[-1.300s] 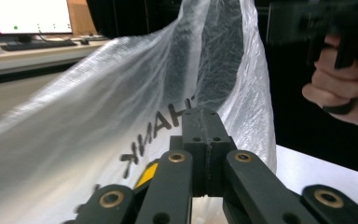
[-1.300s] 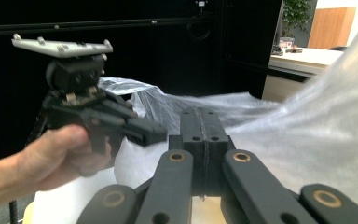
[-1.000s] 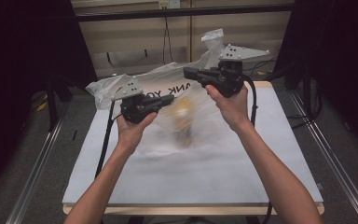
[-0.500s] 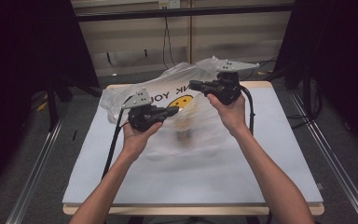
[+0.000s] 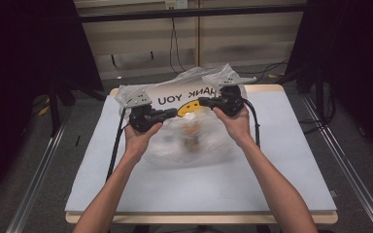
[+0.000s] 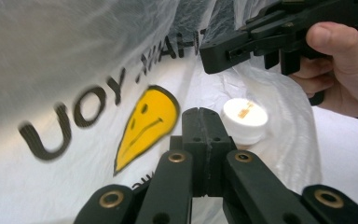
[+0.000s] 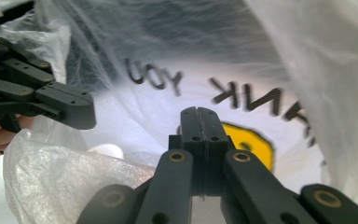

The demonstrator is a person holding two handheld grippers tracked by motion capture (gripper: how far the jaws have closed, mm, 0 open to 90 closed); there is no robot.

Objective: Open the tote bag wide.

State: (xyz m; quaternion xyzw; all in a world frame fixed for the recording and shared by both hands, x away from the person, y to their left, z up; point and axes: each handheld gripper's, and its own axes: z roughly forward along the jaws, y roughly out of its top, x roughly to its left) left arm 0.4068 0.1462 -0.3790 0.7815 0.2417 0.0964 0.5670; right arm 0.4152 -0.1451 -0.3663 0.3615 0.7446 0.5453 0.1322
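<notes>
A thin white plastic bag (image 5: 194,80) printed with "THANK YOU" and a yellow smiley lies at the far middle of the table. I hold its top between both grippers. My left gripper (image 5: 175,112) and right gripper (image 5: 201,102) point at each other, tips close, each shut with the film pinched in it. In the left gripper view my shut jaws (image 6: 200,114) face the smiley on the bag (image 6: 74,70) and a white bottle cap (image 6: 244,116) inside; the right gripper (image 6: 209,56) is above. The right gripper view has its shut jaws (image 7: 199,114), the bag (image 7: 168,46) and the left gripper (image 7: 86,114).
The table carries a pale blue-grey mat (image 5: 281,170), bare on the near side and at both sides of the bag. Metal rails run along the floor left and right. Cables hang on the wall behind the table.
Both hands have come down with the bag, the right one farther. The bag's raised top has sunk and its body now spreads on the mat.
</notes>
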